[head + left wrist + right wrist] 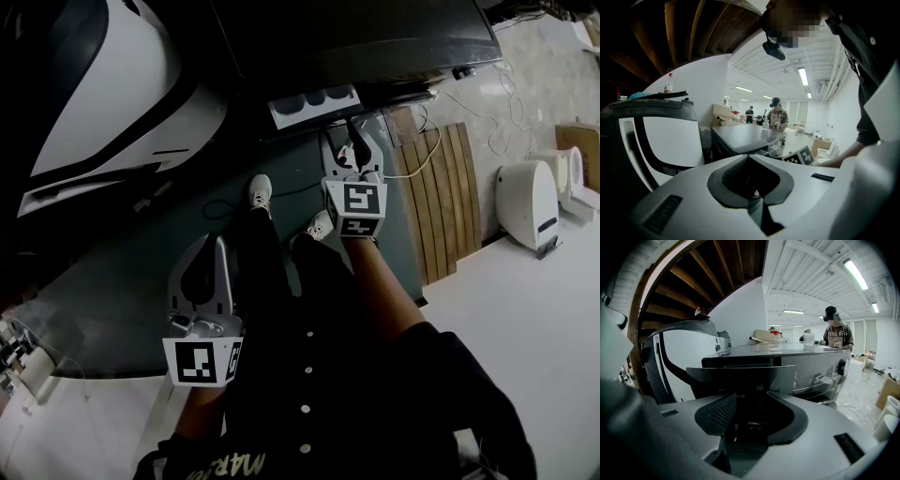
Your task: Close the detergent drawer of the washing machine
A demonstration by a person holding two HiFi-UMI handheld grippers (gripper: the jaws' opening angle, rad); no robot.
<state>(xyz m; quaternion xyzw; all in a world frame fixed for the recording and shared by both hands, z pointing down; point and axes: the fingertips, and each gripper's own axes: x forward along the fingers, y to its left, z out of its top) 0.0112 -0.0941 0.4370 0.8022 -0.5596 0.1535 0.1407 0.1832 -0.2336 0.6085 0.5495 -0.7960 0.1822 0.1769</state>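
While the detergent drawer (314, 105) stands pulled out of the dark washing machine (356, 37), its pale compartments lie open to the head view and its front edge juts past the machine's front face. The right gripper (349, 131) is held low, just before that front edge. Its jaws are slightly spread with nothing between them, and in the right gripper view the drawer's dark front panel (740, 376) fills the gap ahead of the jaws. Whether the tips touch the panel cannot be told.

The left gripper (216, 246) hangs well back from the machine, near the person's left side, over the dark floor mat (112, 300). Its jaws are pressed together and empty.

A white curved housing (103, 94) stands close beside the machine on the left. To the right, a slatted wooden board (445, 197) lies along the mat's edge, with a thin cable (427, 141) trailing across it. The person's shoes (261, 192) stand on the mat between the two grippers.
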